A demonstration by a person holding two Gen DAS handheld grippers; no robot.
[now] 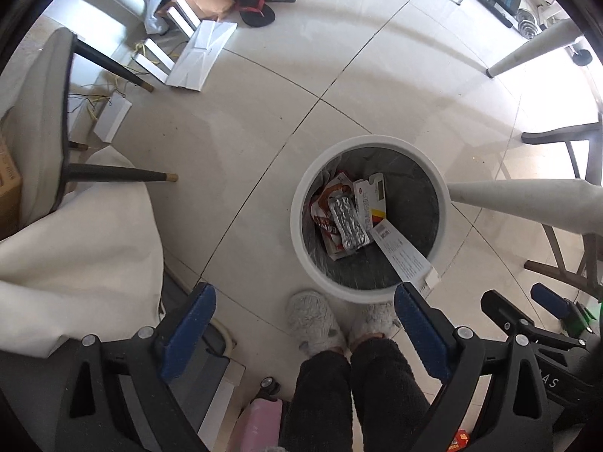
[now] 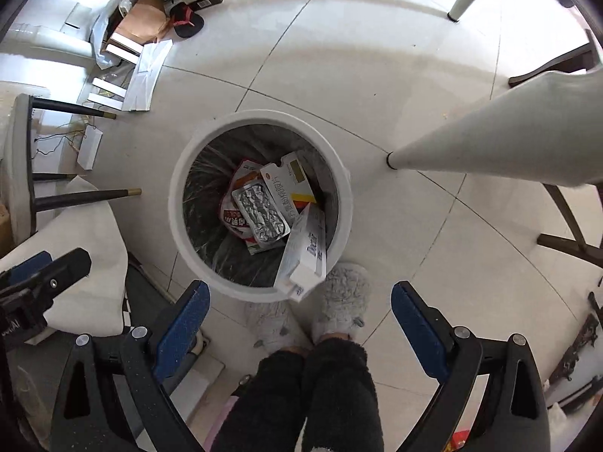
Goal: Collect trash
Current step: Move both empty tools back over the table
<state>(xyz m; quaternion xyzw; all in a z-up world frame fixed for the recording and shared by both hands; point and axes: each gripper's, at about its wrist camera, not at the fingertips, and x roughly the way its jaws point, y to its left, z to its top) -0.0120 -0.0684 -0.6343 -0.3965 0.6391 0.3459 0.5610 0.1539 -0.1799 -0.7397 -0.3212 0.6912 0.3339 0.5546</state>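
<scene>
Both the left gripper [image 1: 305,333] and right gripper [image 2: 300,329] are hanging released above the white trash bin [image 2: 341,173]; a long white carton [image 2: 305,250] is leaning against its near rim. The drop looks done; fetching more trash comes next.

White lined bin [image 2: 260,293], cartons [image 2: 305,252], foil blister pack [image 2: 260,213] inside

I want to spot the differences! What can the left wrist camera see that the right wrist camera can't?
Only the left wrist view shows dumbbell weights at the top right and something pink by the person's legs.

Only the right wrist view shows the printed side of the long white box leaning on the bin's near rim.

Both show the white bin holding a foil blister pack, fluffy slippers, a flip-flop, and open, empty fingers.
</scene>
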